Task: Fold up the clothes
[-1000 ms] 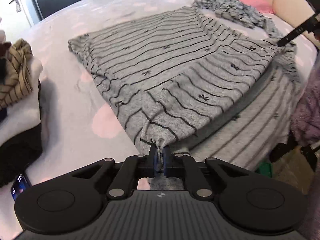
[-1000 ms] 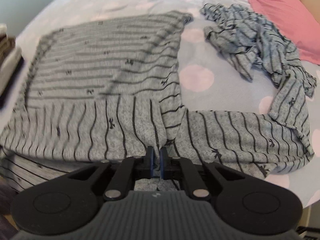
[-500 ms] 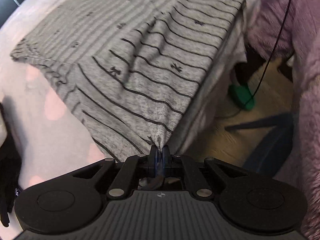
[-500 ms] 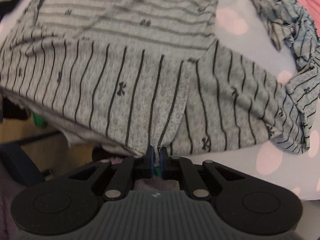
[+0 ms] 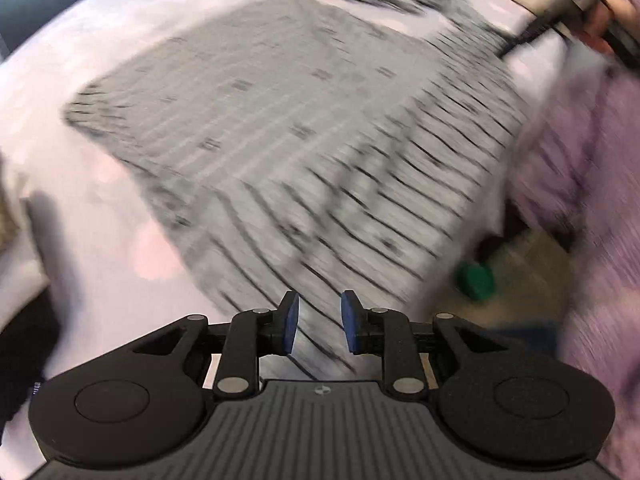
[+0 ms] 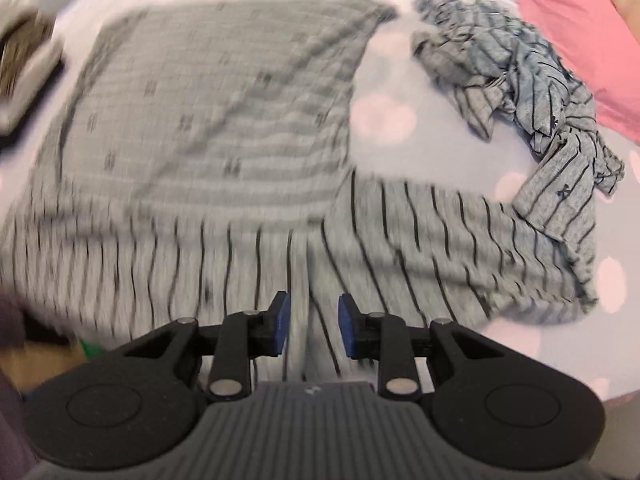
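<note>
Both claws have just been opening: my left gripper and right gripper stand released, blue pads clear of the cloth, nothing clamped. The grey striped shirt lies spread on the dotted bedsheet, its near hem folded over, one sleeve bunched off right. I'd judge the fold is laid; best to lift straight off so the hem doesn't drag, then tackle that sleeve. No readable labels or writing anywhere.
</note>
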A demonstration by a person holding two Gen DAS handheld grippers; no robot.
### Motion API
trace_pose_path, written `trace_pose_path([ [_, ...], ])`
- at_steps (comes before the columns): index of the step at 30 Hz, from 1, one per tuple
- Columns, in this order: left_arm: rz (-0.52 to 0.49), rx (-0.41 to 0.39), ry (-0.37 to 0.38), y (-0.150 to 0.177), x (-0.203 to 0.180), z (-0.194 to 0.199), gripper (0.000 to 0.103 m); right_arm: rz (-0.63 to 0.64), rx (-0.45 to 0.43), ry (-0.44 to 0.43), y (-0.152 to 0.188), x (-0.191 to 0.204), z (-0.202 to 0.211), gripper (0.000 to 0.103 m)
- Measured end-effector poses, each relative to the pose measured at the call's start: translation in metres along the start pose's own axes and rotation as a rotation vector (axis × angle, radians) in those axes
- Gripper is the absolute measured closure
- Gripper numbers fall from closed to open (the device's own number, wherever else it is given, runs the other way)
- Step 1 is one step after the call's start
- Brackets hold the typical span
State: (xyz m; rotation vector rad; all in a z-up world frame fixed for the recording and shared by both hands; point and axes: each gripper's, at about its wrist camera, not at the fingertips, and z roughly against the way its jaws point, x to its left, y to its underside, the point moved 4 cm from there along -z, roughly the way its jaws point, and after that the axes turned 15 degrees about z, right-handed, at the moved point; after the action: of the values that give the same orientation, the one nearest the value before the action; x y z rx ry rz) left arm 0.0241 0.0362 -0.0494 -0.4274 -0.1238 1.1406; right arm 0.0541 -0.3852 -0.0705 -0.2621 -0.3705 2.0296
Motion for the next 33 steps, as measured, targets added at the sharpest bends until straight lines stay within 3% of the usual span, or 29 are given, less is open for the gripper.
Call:
trace_pose_path([
  [6,0.203,-0.099,-0.003,-0.042,0.027,-0.023,0.082,-0.219,-0.063,-0.079,-0.015,-0.022,-0.035,0.057],
  [9,0.251,-0.097,-0.001,-0.053,0.034,-0.038,0.082,-0.298,-0.059,-0.117,-0.014,-0.026,-0.049,0.057],
  [11,0.254,-0.061,-0.005,-0.055,0.037,-0.049,0.082,-0.303,-0.056,-0.162,-0.014,-0.024,-0.05,0.07],
  [13,0.242,-0.026,-0.035,-0.053,0.037,-0.057,0.082,-0.277,-0.071,-0.192,-0.012,-0.02,-0.045,0.1],
  [16,0.228,0.02,-0.078,-0.05,0.038,-0.068,0.082,-0.225,-0.083,-0.198,-0.003,-0.016,-0.031,0.103],
  [22,0.239,0.06,-0.109,-0.042,0.045,-0.08,0.082,-0.178,0.004,-0.156,0.029,-0.013,-0.032,0.102],
  [23,0.235,0.061,-0.116,-0.042,0.045,-0.081,0.082,-0.184,-0.018,-0.155,0.03,-0.015,-0.031,0.101],
  [24,0.232,0.062,-0.122,-0.042,0.044,-0.081,0.082,-0.199,-0.054,-0.152,0.029,-0.018,-0.029,0.093],
  [27,0.221,0.062,-0.143,-0.042,0.043,-0.083,0.082,-0.287,-0.143,-0.151,0.024,-0.031,-0.028,0.052],
  [30,0.216,0.058,-0.165,-0.041,0.042,-0.086,0.082,-0.288,-0.168,-0.159,0.014,-0.033,-0.034,0.055],
  [33,0.224,0.052,-0.172,-0.04,0.041,-0.086,0.082,-0.239,-0.171,-0.179,0.004,-0.027,-0.043,0.066],
])
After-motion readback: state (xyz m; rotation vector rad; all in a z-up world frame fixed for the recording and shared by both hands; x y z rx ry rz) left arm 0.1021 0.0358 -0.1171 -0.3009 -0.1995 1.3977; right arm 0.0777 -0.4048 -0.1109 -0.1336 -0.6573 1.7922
